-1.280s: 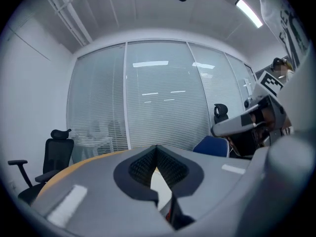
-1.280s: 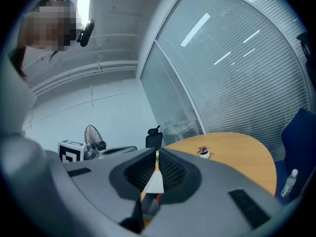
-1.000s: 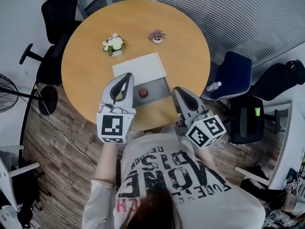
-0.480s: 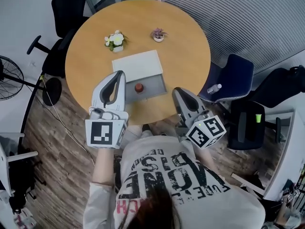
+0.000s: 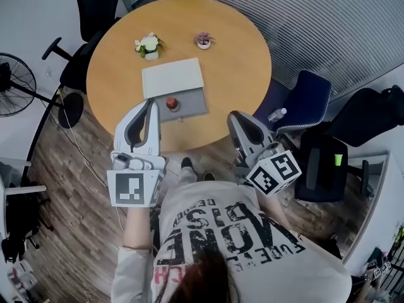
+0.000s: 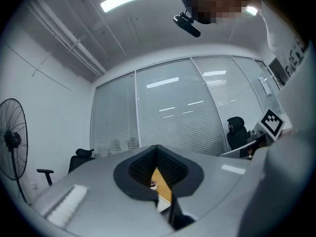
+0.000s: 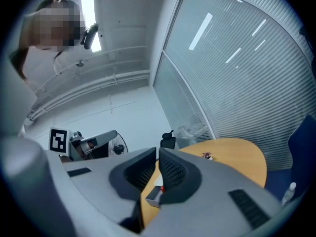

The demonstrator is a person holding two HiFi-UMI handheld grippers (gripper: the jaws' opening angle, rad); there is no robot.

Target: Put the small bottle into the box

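Observation:
On the round wooden table lies a box with a white lid and an open grey tray. The small bottle, brown with a red cap, stands inside the tray at its left end. My left gripper is shut and empty, its tip just left of the tray at the table's near edge. In the left gripper view the left gripper points up over the table. My right gripper hangs off the near edge, jaws together, nothing held. In the right gripper view, the gap in the right gripper shows the tray.
Two small potted plants stand at the table's far side. Black office chairs and a floor fan are on the left. A blue chair with a plastic bottle sits on the right.
My left gripper has drawn back from the box toward the person and down. The bottle stays in the tray. The right gripper has hardly moved.

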